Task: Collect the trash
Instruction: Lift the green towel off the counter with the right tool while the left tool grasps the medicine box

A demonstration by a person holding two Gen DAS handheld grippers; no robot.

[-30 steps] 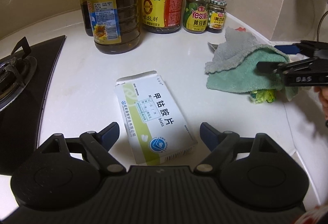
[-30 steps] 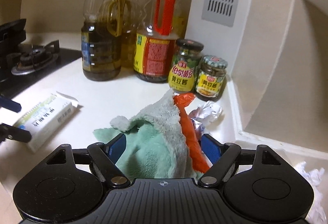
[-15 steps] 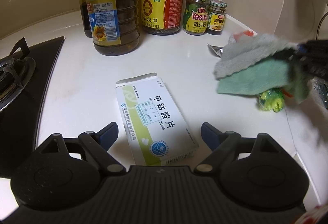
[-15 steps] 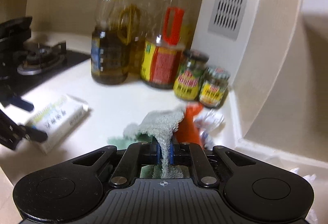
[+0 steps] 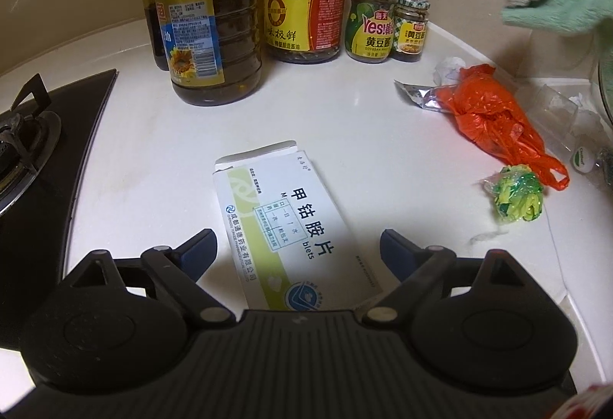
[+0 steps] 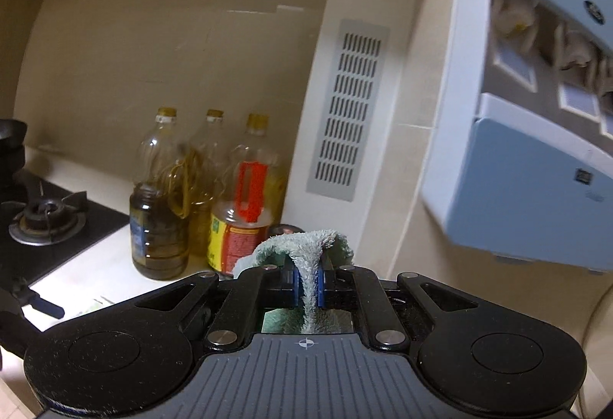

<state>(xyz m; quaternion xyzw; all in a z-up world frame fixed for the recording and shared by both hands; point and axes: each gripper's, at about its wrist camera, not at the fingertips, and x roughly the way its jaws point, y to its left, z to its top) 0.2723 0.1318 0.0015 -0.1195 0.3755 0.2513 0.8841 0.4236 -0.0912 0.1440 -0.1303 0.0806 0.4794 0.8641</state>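
The left gripper [image 5: 298, 249] hangs with fingers spread wide around a flat white-and-green cardboard medicine box [image 5: 285, 227] lying on the smooth white counter [image 5: 153, 158], pads not touching it. Farther right lie a crinkled green-yellow wrapper ball [image 5: 515, 198], a knotted orange plastic bag [image 5: 486, 112] and creased foil [image 5: 421, 95]. The right gripper [image 6: 307, 285] pinches a fluffy grey-green cloth [image 6: 306, 246], lifted clear.

So my right gripper [image 6: 307, 285] clamps onto the green cloth [image 6: 306, 246] and lifts it off the counter [image 5: 325, 104], which uncovers an orange plastic bag [image 5: 486, 112], a foil wrapper [image 5: 419, 95] and a green-yellow wrapper ball [image 5: 515, 198].
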